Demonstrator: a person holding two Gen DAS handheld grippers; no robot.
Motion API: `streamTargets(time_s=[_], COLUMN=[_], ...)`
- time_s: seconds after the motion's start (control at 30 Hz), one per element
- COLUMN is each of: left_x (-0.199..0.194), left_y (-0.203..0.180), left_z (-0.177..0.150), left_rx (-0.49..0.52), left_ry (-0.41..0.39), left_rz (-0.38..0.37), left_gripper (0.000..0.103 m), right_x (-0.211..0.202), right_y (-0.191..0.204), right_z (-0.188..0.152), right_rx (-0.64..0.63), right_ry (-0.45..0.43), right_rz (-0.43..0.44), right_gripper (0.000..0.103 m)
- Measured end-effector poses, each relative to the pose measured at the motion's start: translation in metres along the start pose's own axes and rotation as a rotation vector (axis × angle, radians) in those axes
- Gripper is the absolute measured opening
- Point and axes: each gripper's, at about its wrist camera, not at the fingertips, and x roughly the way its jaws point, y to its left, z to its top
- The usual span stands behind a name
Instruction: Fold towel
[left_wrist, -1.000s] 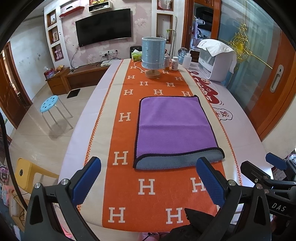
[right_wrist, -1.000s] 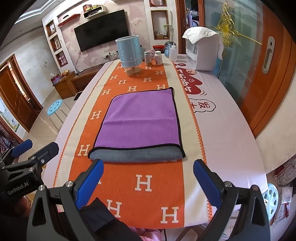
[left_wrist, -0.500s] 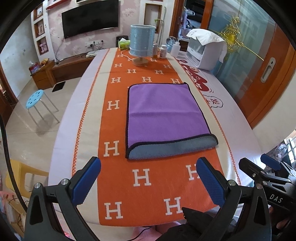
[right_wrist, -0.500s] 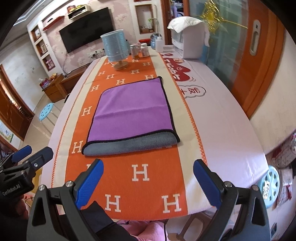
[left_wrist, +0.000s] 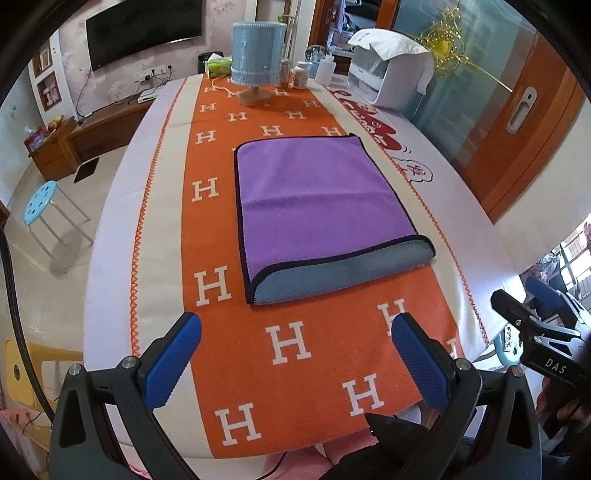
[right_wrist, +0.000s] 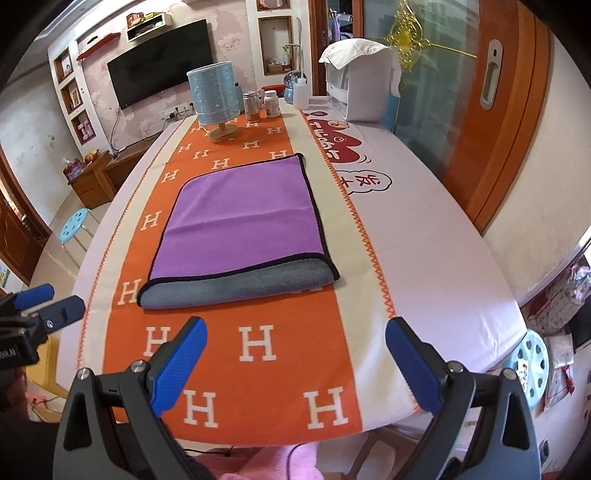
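Observation:
A purple towel (left_wrist: 317, 199) with a grey underside and black edging lies folded on the orange runner (left_wrist: 295, 369); its grey fold faces me. It also shows in the right wrist view (right_wrist: 240, 221). My left gripper (left_wrist: 295, 354) is open and empty, held above the near end of the table, short of the towel. My right gripper (right_wrist: 295, 354) is open and empty too, also short of the towel. Each gripper shows at the edge of the other's view.
A blue lamp (left_wrist: 256, 62) on a wooden base, small bottles (right_wrist: 271, 103) and a white appliance (left_wrist: 384, 77) stand at the table's far end. A blue stool (left_wrist: 40, 203) stands on the floor at left. A wooden door (right_wrist: 495, 110) is at right.
Both grippers have risen and pulled back toward me, so the towel looks farther and more from above. The towel has not moved. Both grippers stay open.

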Motion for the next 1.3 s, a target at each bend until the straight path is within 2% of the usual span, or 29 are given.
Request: streamTargets(time_s=[0.33, 0.67, 0.8, 1.1, 1.3], left_x=[0.041, 0.084, 0.100, 0.136, 0.153], left_y=[0.014, 0.029, 0.032, 0.036, 0.035], left_z=[0.006, 0.025, 0.032, 0.039, 0.040], left_rx=[0.034, 0.014, 0.015, -0.019, -0.022], left_ry=[0.043, 0.074, 0.091, 0.156, 0.189], left_rz=[0.011, 0.027, 0.045, 0.052, 0.060], left_gripper=[0.102, 0.102, 0.102, 0.102, 0.102], right_x=[0.026, 0.067, 0.086, 0.128, 0.148], right_y=[-0.009, -0.022, -0.027, -0.032, -0.031], right_z=[0.004, 0.015, 0.021, 0.031, 0.035], right_rx=[-0.132, -0.240, -0.260, -0.297, -0.335], right_ry=[-0.026, -0.029, -0.011, 0.076, 0.108], right_rz=[-0.011, 0.091, 0.131, 0.189, 0.214], right_gripper=[0.097, 0.097, 0.096, 0.084, 0.082])
